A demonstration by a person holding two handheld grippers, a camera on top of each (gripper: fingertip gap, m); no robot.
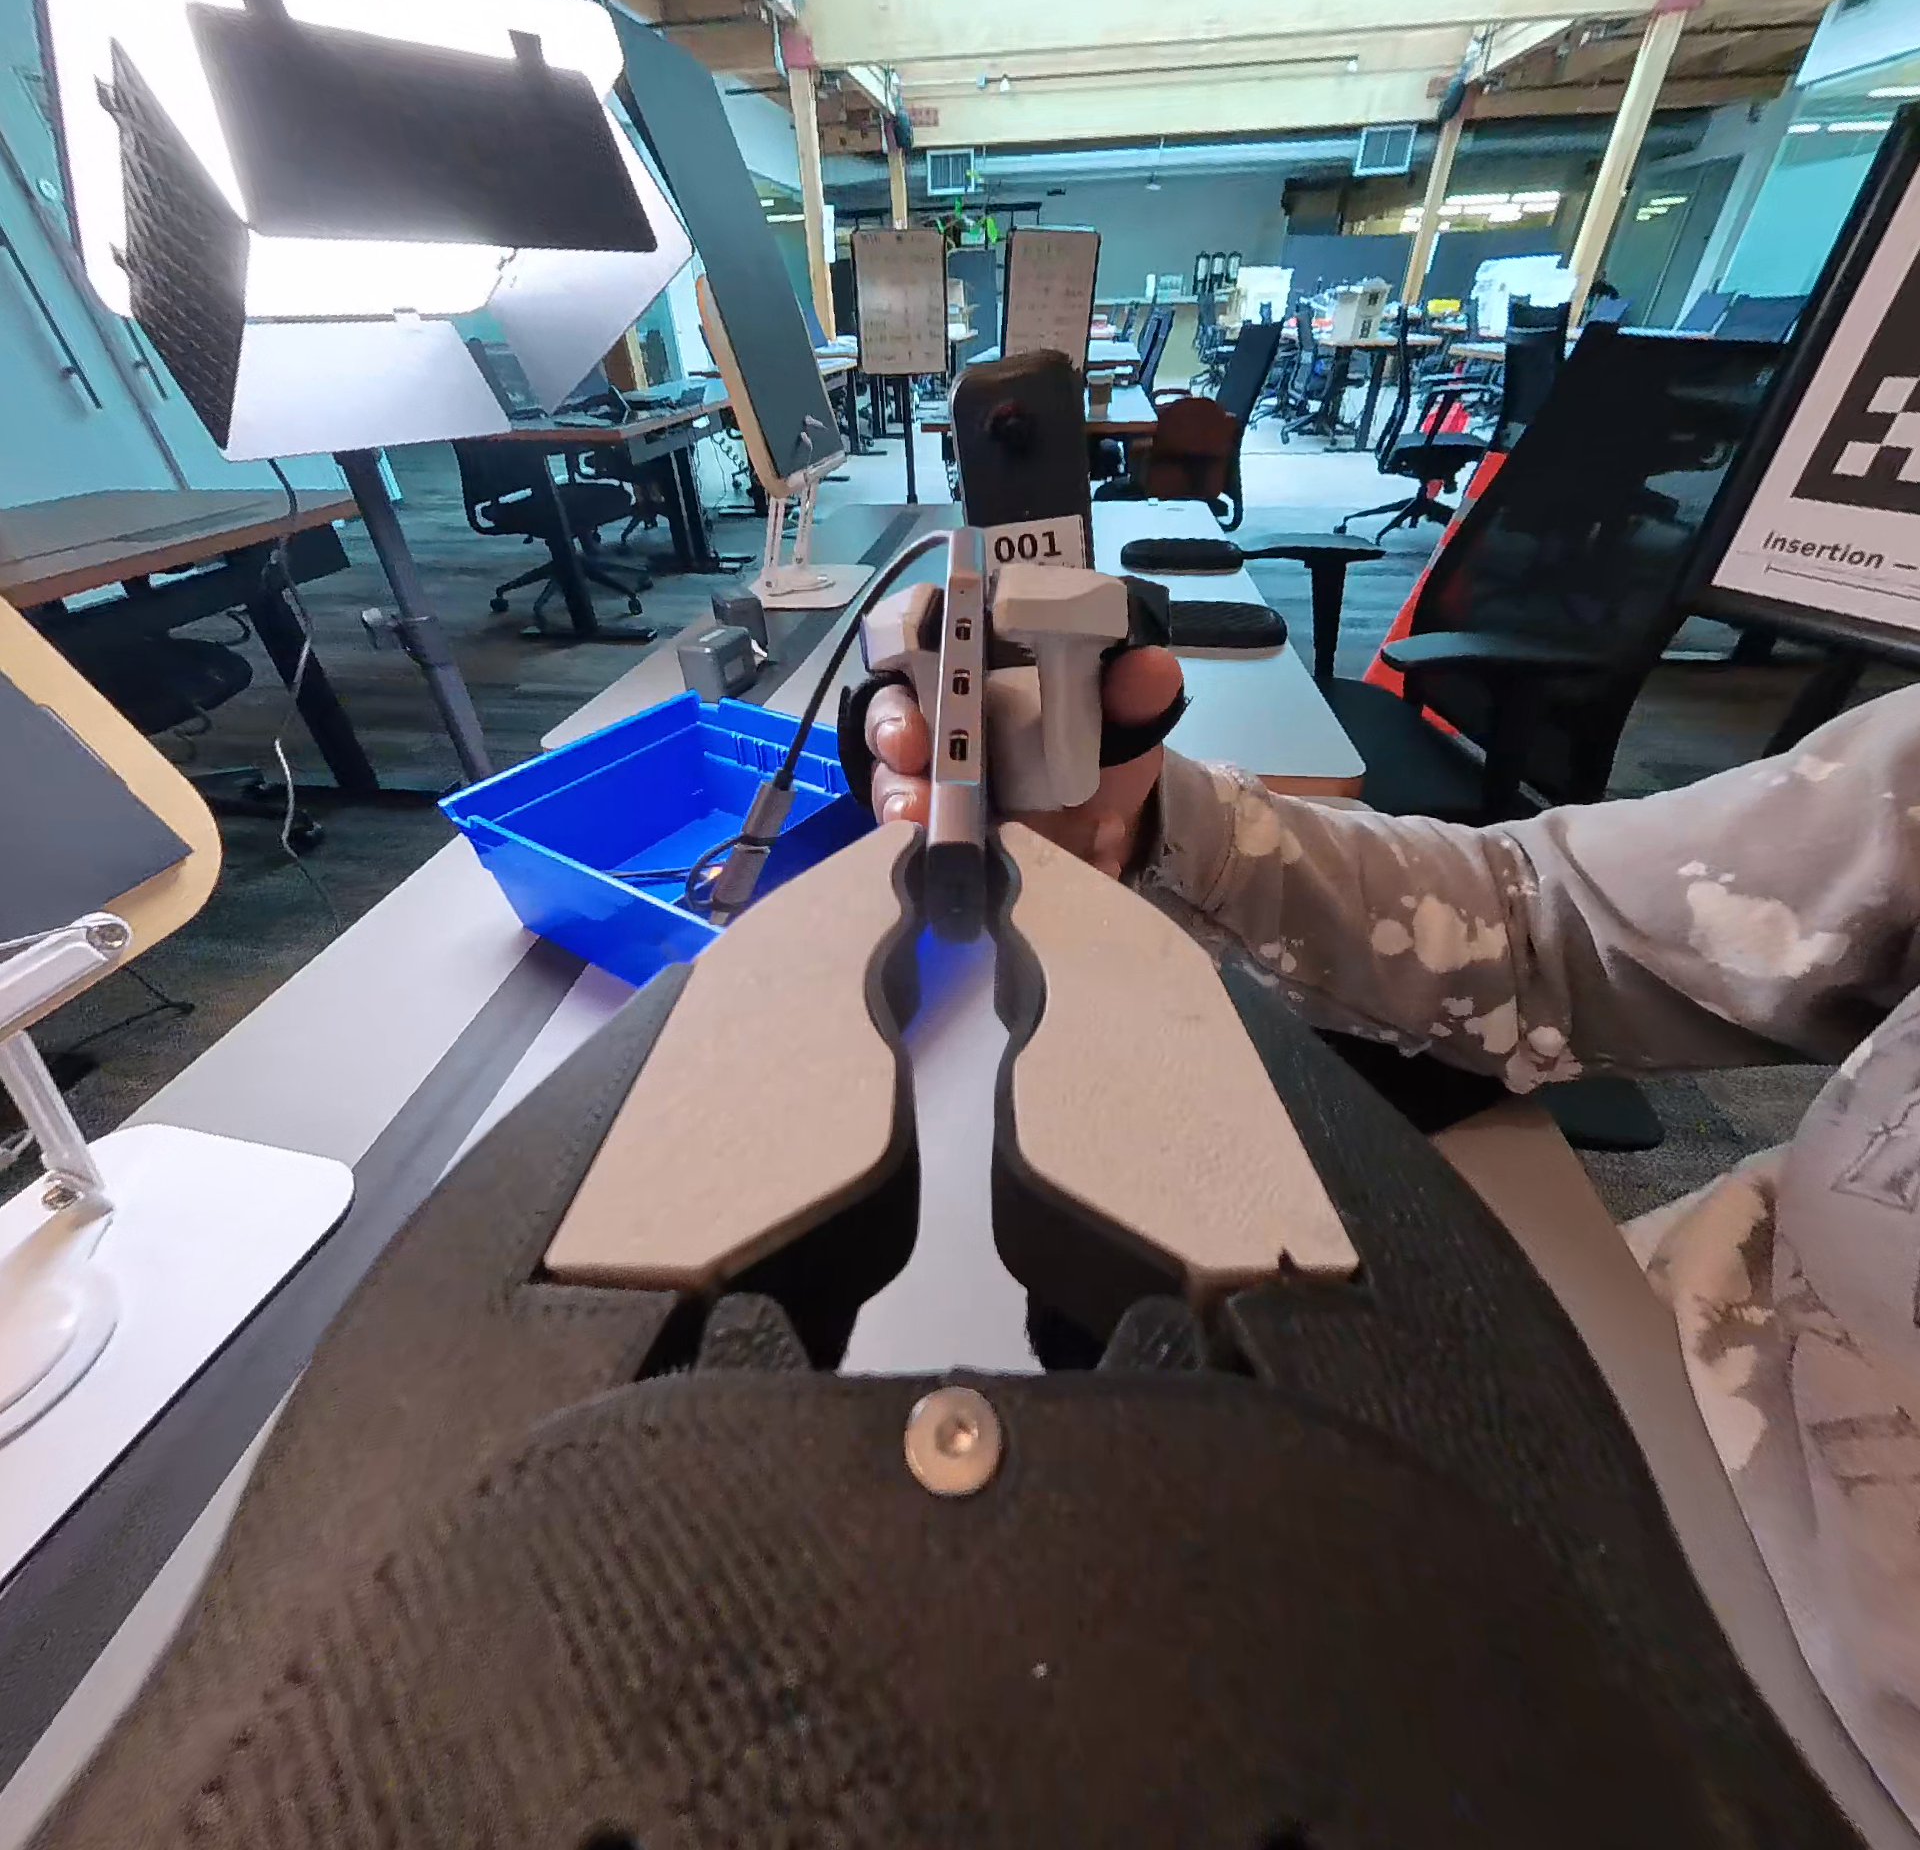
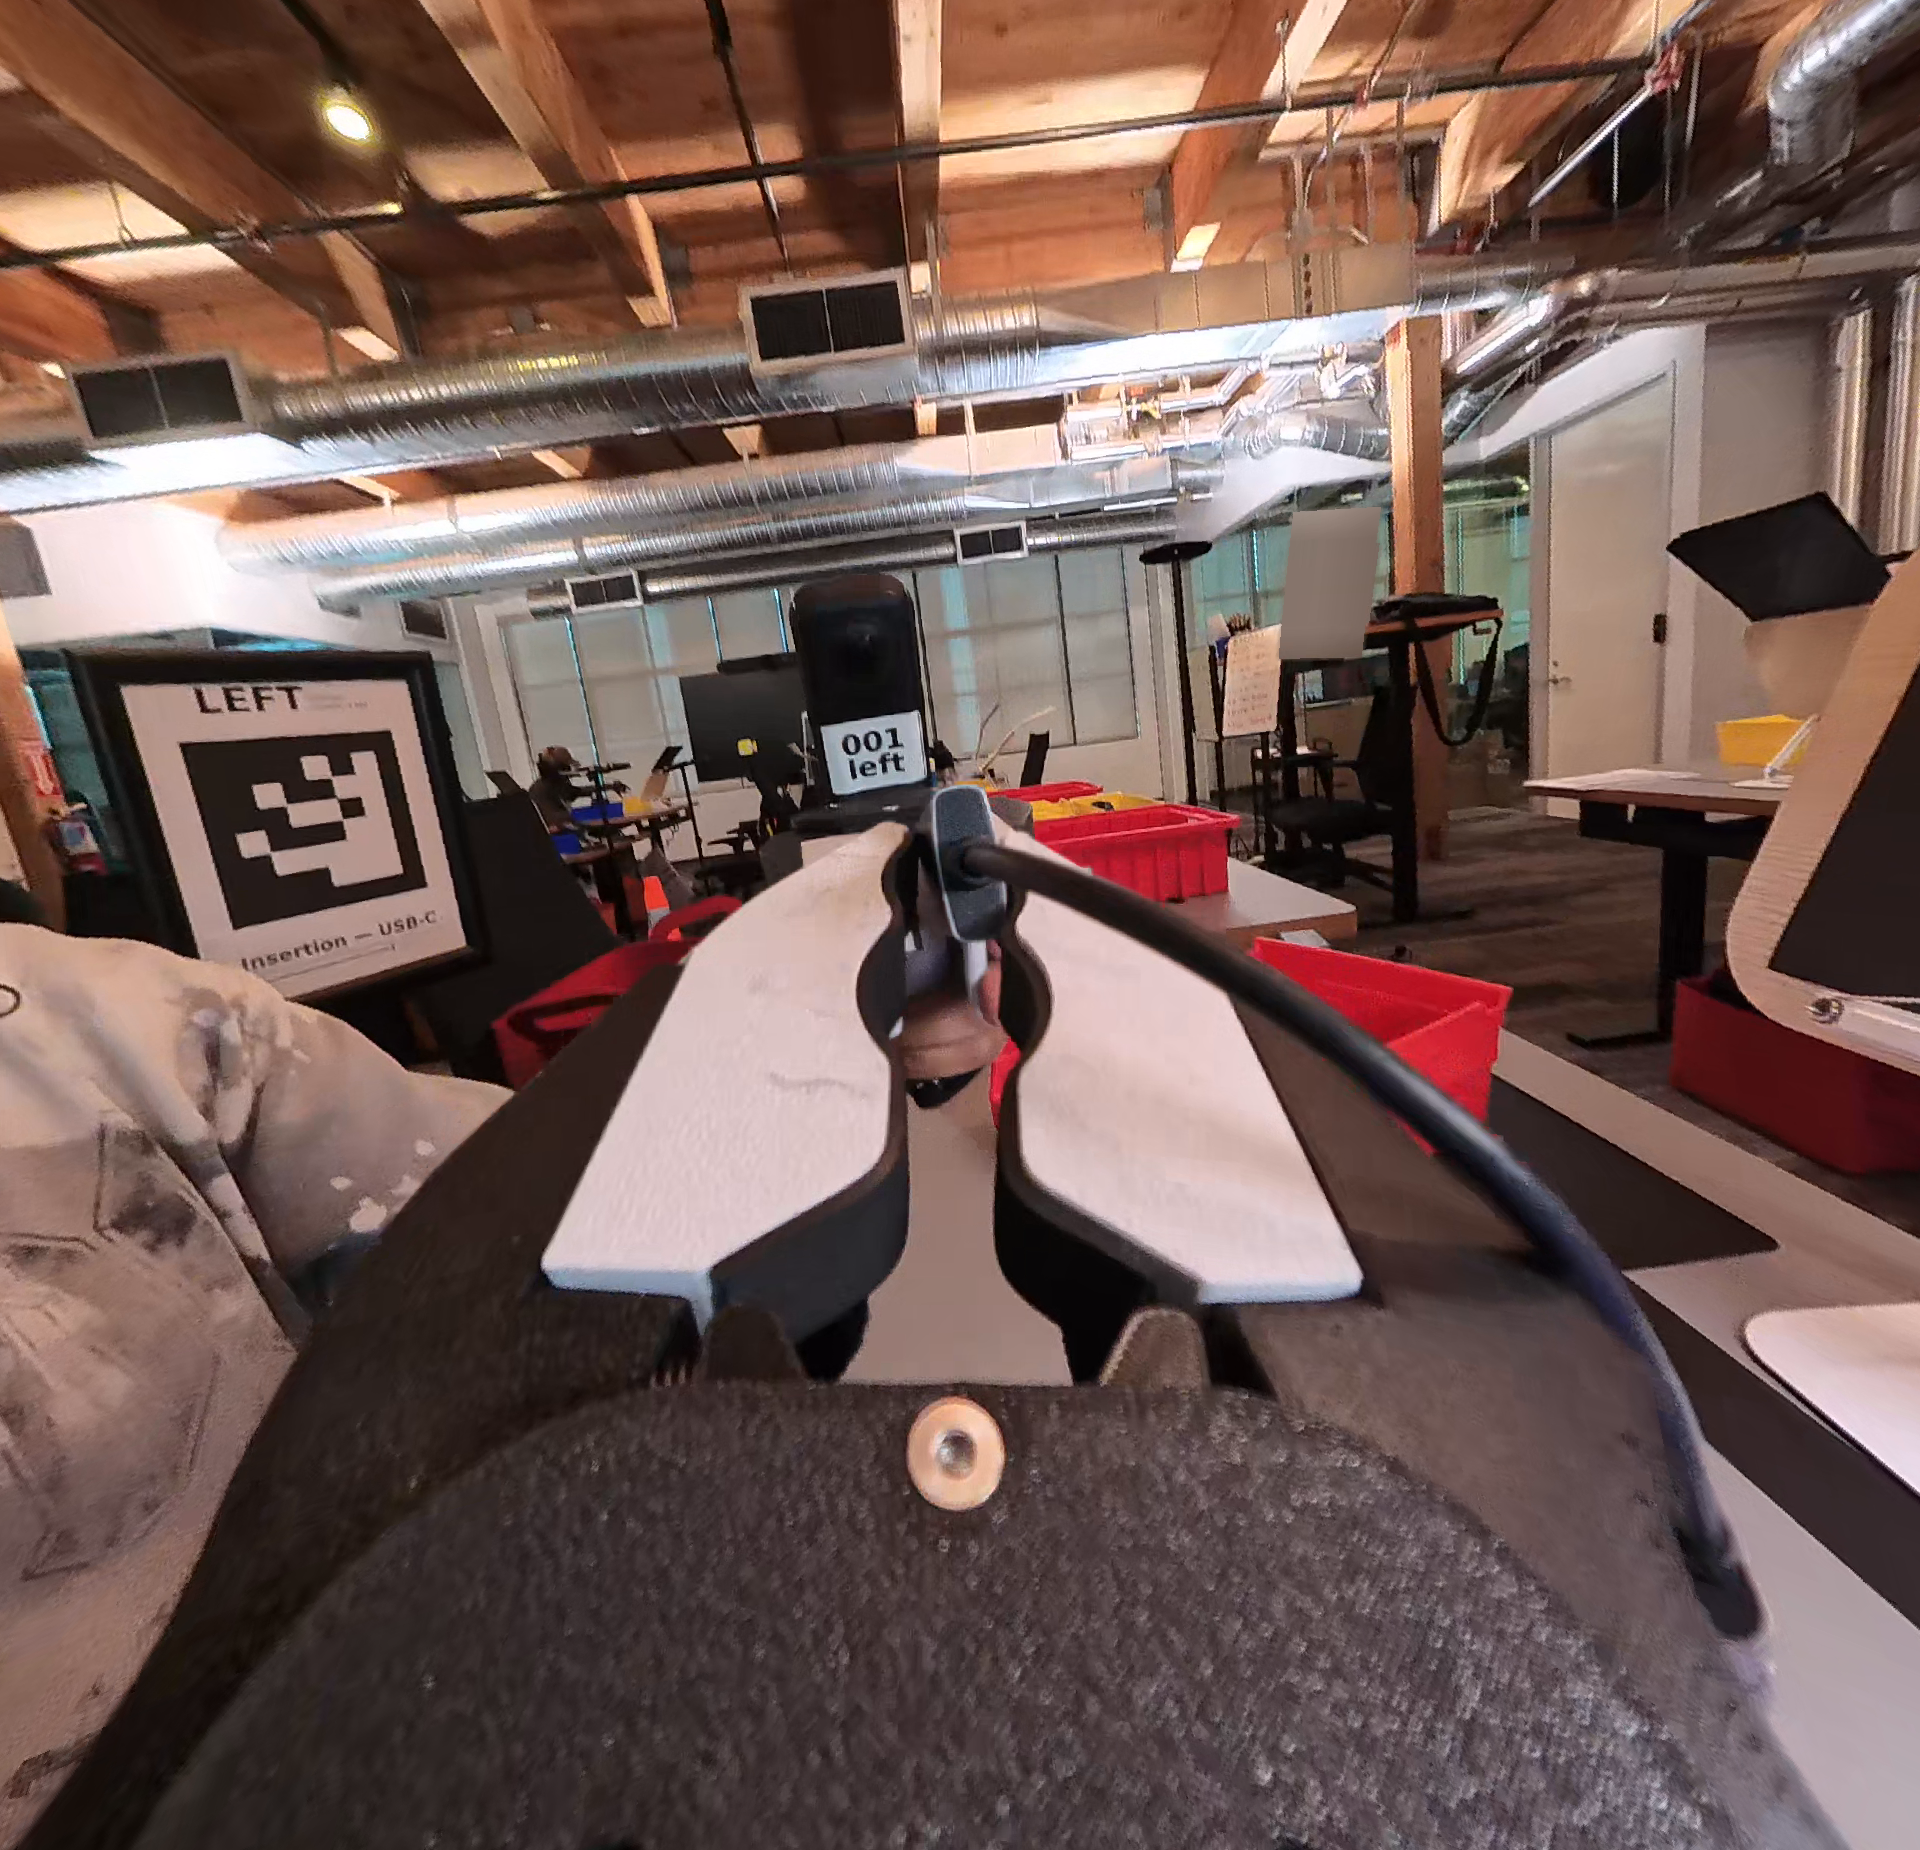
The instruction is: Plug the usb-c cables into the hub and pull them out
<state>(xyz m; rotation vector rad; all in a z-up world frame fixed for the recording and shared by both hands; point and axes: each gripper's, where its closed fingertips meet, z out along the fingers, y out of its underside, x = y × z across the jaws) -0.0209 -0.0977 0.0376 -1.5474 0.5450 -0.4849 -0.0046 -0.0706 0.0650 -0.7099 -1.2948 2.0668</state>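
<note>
A slim grey hub (image 1: pixel 961 678) with several ports along one side is held in the air, clamped at both ends. My left gripper (image 1: pixel 956 865) is shut on its near end. My right gripper (image 1: pixel 982 605), held by a hand, faces me and is shut on the far end. A black cable (image 1: pixel 831 657) leaves the far end and hangs down to grey plugs (image 1: pixel 769 803) over the blue bin. In the right wrist view my right gripper (image 2: pixel 956 865) grips the hub end (image 2: pixel 961 824), and the cable (image 2: pixel 1299 1011) curves off right and down.
A blue bin (image 1: pixel 623 824) holding thin cables sits on the white table (image 1: pixel 416 1021), left of the hub. A lamp on a stand (image 1: pixel 353 242) and tablet stands (image 1: pixel 790 553) are at the left. A marker board (image 2: pixel 281 824), red bins (image 2: pixel 1132 834) and office chairs stand around. My right fingertips sit around 5 cm from my left ones.
</note>
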